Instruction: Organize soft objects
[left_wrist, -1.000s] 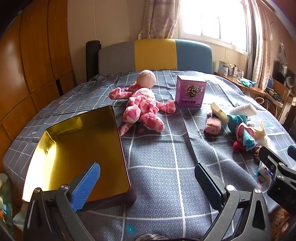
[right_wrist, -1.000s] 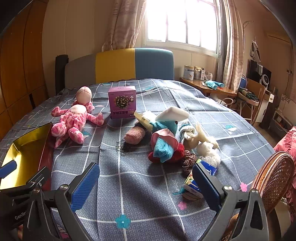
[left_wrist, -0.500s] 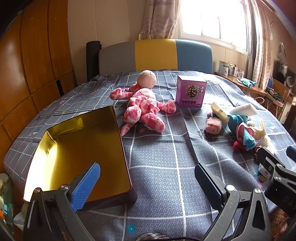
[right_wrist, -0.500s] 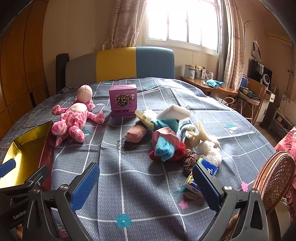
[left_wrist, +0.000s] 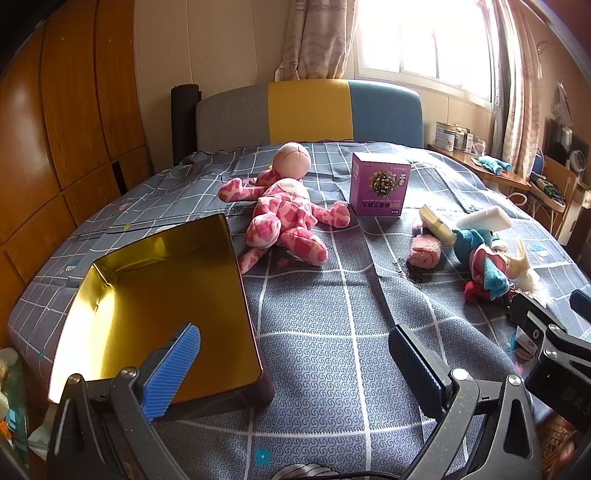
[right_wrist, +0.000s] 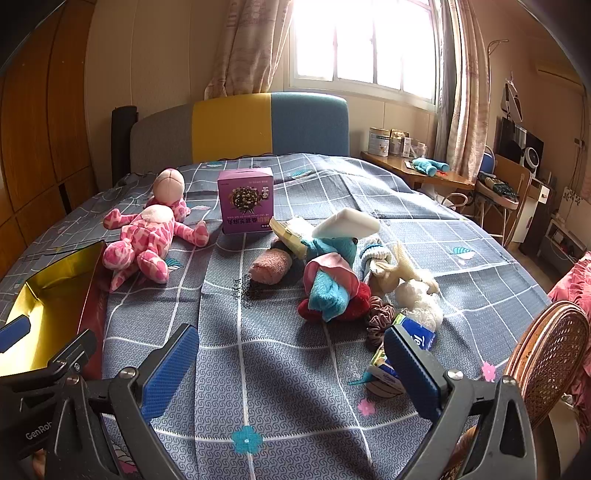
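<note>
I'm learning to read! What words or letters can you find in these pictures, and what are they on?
"GenRo", cut off at the picture's edge: on the left gripper, seen from the right wrist view.
"Te", partly hidden: on the blue tissue pack.
Purple box: printed lines, upside down and too small to read.
Tins on the side table: labels too blurred to read.
Right gripper: pale marks at the picture's edge, not readable.
</note>
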